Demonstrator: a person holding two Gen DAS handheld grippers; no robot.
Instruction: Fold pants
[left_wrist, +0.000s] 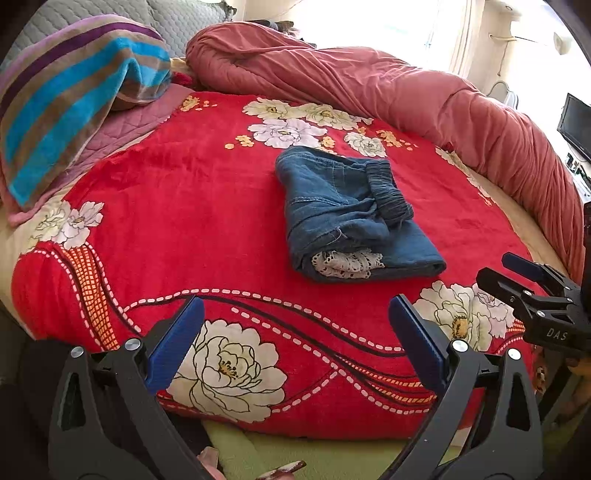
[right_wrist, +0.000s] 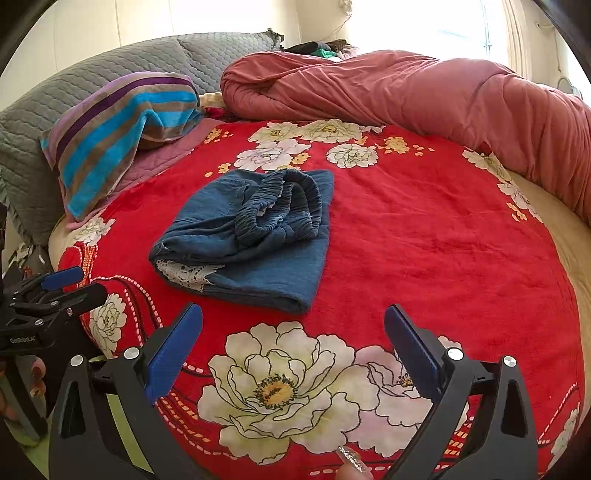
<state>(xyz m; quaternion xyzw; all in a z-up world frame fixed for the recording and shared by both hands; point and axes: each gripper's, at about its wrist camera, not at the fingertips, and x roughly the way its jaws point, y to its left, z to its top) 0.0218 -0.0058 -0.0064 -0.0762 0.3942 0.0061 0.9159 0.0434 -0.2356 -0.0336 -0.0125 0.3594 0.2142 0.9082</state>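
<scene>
The pants (left_wrist: 354, 214) lie folded on the bed (left_wrist: 166, 206), at 12 o'clock from both grippers. The left gripper (left_wrist: 295, 343) and right gripper (right_wrist: 293, 349) are spread wide, holding nothing. The loose waistband (right_wrist: 284, 206) could spill open if the bundle is nudged.

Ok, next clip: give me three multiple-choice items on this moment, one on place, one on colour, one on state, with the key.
1. Where do the pants lie?
A. On the red floral blanket
B. On the striped towel
C. On the floor

2. What colour are the pants?
A. Black
B. Blue denim
C. Green

3. How do the two tools stand?
A. Both shut on the pants
B. Left shut, right open
C. Both open, holding nothing

Key: 1 A, the folded bundle rests mid-blanket, apart from the towel. 2 B, blue denim with a white lace patch. 3 C, the left tool and right tool each show spread pads short of the pants.
</scene>
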